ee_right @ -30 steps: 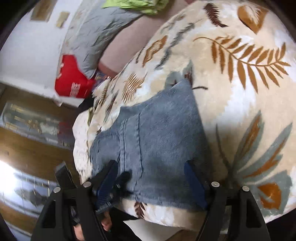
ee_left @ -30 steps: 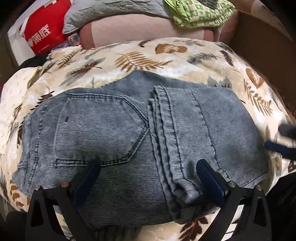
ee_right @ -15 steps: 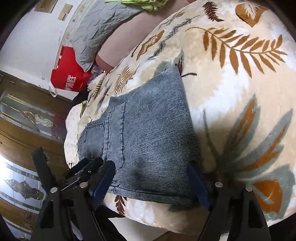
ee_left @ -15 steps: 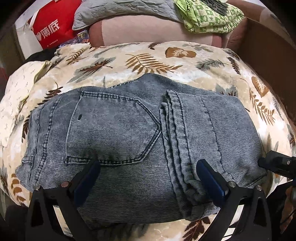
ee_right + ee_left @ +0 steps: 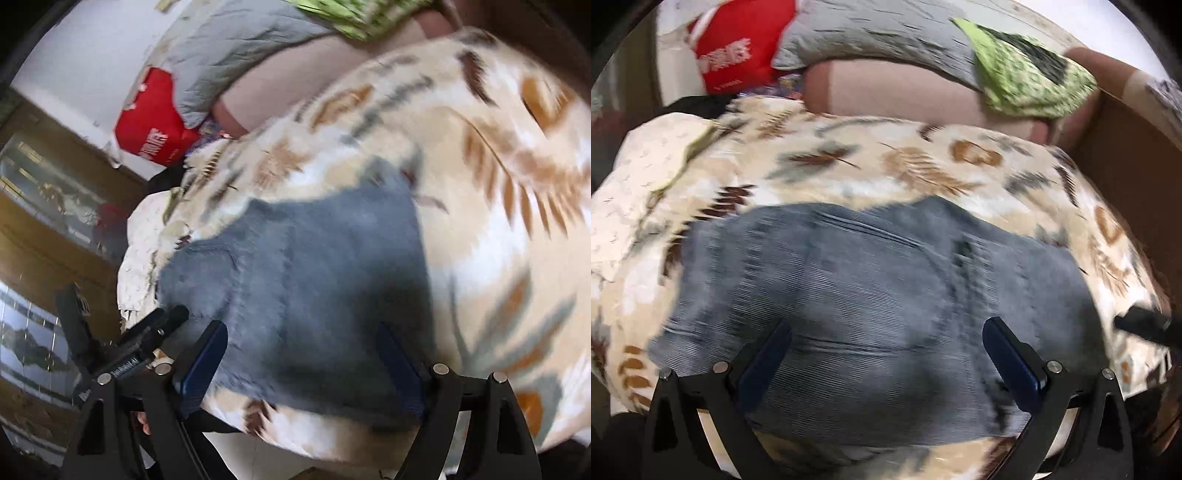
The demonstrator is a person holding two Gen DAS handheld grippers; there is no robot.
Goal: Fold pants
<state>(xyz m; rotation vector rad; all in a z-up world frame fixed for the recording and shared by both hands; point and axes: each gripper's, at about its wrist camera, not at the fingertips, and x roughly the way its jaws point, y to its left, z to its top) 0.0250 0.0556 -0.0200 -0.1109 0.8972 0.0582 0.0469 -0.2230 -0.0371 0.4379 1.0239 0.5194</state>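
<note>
The folded grey-blue jeans (image 5: 879, 280) lie flat on a leaf-patterned blanket (image 5: 886, 166); motion blur smears their seams. My left gripper (image 5: 886, 325) hovers over the near part of the jeans, jaws wide open and holding nothing. In the right wrist view the jeans (image 5: 314, 266) lie on the same blanket (image 5: 498, 229), and my right gripper (image 5: 302, 328) stands open above their near right edge with nothing between its pads. The right gripper's black tip (image 5: 1145, 325) shows at the left view's right edge. The left gripper (image 5: 147, 332) shows at the right view's lower left.
Behind the blanket are a pink cushion (image 5: 894, 92), a grey quilted pillow (image 5: 871, 29), a green patterned cloth (image 5: 1027, 81) and a red bag (image 5: 735, 55). A brown panel (image 5: 1126, 155) stands at the right. Wooden floor (image 5: 37, 240) lies past the bed's left edge.
Both grippers have lifted and drawn back from the jeans, so more of the blanket and pillows shows. Both views have rolled and are now blurred. The jeans stay folded in place.
</note>
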